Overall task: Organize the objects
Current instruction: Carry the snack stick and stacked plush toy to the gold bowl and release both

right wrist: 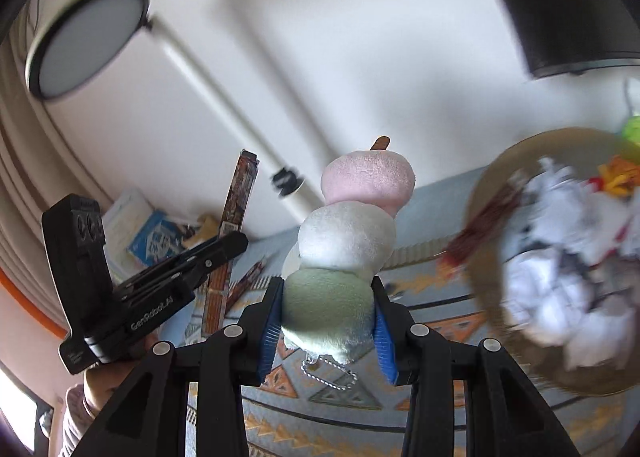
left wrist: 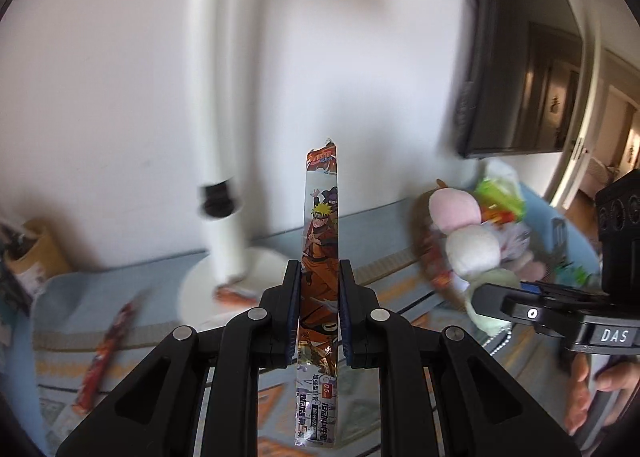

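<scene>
Clamped between the two fingers of the left gripper (left wrist: 319, 311) stands a long, flat foil card pack (left wrist: 320, 257), upright and edge-on, its printed top reaching well past the fingertips and its lower end hanging back toward the camera. Holding it by the middle likely keeps the thin pack from drooping while it is carried. The left gripper is raised clear of the patterned blue cloth (left wrist: 120, 297), pointing forward at the white wall, with a second red pack (left wrist: 105, 357) lying on the cloth down to its left and a white lamp base (left wrist: 216, 289) just ahead. The right gripper (right wrist: 329, 313) is shut on the green bottom ball of a plush dumpling skewer (right wrist: 348, 241), which stands straight up from the fingers, white ball and pink ball above, a bead chain (right wrist: 328, 371) dangling beneath. Gripping the lowest ball leaves the soft toy upright and free to be lowered. Off to this gripper's right sits a round woven basket (right wrist: 484, 225) already heaped with blurred toys, probably the place both items are meant to go. Both tools are held aloft, side by side.
</scene>
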Demonstrator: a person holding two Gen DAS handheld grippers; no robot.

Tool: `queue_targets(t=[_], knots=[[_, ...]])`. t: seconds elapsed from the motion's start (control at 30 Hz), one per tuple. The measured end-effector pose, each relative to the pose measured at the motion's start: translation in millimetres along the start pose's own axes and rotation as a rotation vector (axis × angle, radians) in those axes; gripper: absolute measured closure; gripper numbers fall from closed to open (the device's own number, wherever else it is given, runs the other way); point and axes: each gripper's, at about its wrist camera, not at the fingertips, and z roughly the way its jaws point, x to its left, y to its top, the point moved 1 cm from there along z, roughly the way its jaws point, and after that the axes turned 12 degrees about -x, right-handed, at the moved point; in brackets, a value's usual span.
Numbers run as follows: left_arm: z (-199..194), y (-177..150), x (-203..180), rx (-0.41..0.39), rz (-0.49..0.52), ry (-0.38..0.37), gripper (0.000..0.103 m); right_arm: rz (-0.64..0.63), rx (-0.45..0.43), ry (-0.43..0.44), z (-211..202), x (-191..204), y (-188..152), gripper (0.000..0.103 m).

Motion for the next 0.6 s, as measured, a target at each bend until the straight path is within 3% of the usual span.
queue_targets(t=[0.33,0.6], knots=[[36,23,-105,0.006,0.011,-0.16,0.089,0.047,-0.129,-0.173,-75,-68,39,0.063],[69,20,-172,0.052,0.054,-0.266,0.089,0.105,-0.158,-0.281,-92,-113,46,0.063]])
